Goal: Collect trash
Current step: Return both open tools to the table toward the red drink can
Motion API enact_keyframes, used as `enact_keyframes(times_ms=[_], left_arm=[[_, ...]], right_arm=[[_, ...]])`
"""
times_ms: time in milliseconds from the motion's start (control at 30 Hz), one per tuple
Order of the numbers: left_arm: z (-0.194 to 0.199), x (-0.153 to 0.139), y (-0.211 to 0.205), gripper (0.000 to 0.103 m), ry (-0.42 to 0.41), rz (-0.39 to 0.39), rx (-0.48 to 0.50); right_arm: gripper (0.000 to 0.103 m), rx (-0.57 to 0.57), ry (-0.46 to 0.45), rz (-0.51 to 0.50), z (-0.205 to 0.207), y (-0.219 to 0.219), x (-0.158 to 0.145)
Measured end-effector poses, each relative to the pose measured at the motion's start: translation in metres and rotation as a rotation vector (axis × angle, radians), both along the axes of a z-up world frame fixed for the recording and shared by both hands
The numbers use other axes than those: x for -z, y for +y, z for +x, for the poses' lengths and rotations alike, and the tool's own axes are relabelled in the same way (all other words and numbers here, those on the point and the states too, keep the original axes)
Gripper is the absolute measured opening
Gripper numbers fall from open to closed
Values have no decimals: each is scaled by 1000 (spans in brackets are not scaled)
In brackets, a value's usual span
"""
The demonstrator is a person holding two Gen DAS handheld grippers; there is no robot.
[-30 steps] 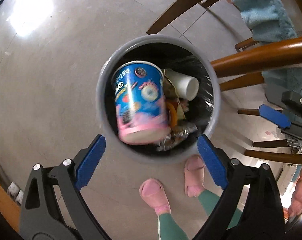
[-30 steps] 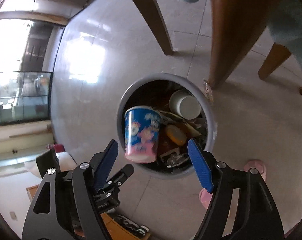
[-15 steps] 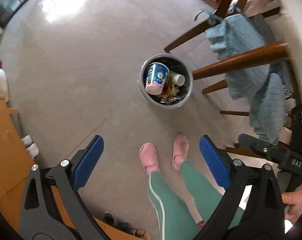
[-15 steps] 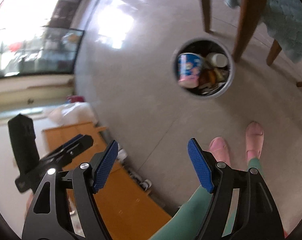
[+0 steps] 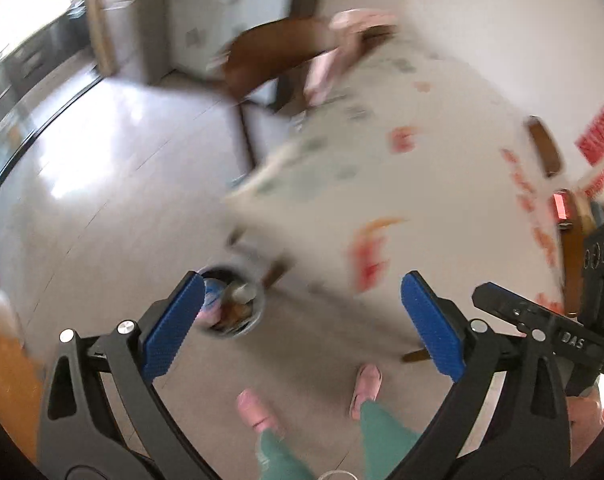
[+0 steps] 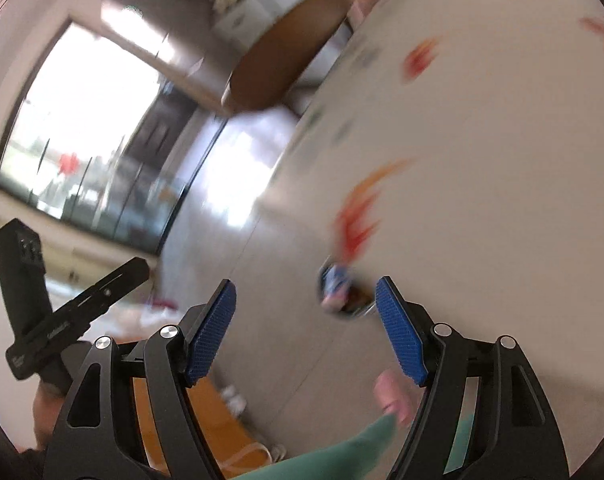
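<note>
The grey trash bin (image 5: 258, 304) stands on the floor far below, small and blurred, with the blue and pink snack cup (image 5: 212, 298) and other trash inside. It also shows in the right wrist view (image 6: 322, 280) with the cup (image 6: 336, 286) in it. My left gripper (image 5: 302, 328) is open and empty, high above the floor. My right gripper (image 6: 308, 328) is open and empty, likewise high up. Both views are motion-blurred.
A table with a white patterned cloth (image 5: 402, 184) fills the right of both views (image 6: 482, 160). A wooden chair (image 5: 278, 52) stands at its far end. The person's pink slippers (image 5: 254, 408) and green trousers are below. An orange-brown cabinet (image 6: 206, 424) is at the lower left.
Both grippers have risen far from the bin and tilted up; the bin has shrunk and the table top has come into view. The cup stays in the bin.
</note>
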State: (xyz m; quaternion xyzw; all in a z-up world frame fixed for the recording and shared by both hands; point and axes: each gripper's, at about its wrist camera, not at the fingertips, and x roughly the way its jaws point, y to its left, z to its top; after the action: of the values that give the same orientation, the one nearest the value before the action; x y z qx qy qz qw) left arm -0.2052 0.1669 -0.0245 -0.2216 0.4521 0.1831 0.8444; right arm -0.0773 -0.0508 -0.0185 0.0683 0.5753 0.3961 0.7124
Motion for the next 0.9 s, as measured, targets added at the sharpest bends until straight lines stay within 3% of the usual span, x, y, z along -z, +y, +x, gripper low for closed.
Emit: enact_keyframes(times_ms=[167, 267, 400, 533, 700, 900], left_arm=[[105, 3, -109, 96, -91, -21, 98], [154, 0, -162, 96, -111, -26, 49], [224, 5, -223, 96, -79, -46, 64], [278, -2, -272, 96, -92, -37, 83], [347, 8, -312, 96, -44, -23, 135], [396, 21, -352, 96, -4, -34, 222]], right_arm=[[73, 57, -74, -54, 85, -101, -6], [73, 85, -81, -84, 145, -164, -4], [73, 120, -130, -126, 219, -240, -15], [73, 147, -147, -176, 285, -295, -13], [73, 197, -184, -240, 355, -351, 0], [73, 218, -154, -251, 416, -390, 25]])
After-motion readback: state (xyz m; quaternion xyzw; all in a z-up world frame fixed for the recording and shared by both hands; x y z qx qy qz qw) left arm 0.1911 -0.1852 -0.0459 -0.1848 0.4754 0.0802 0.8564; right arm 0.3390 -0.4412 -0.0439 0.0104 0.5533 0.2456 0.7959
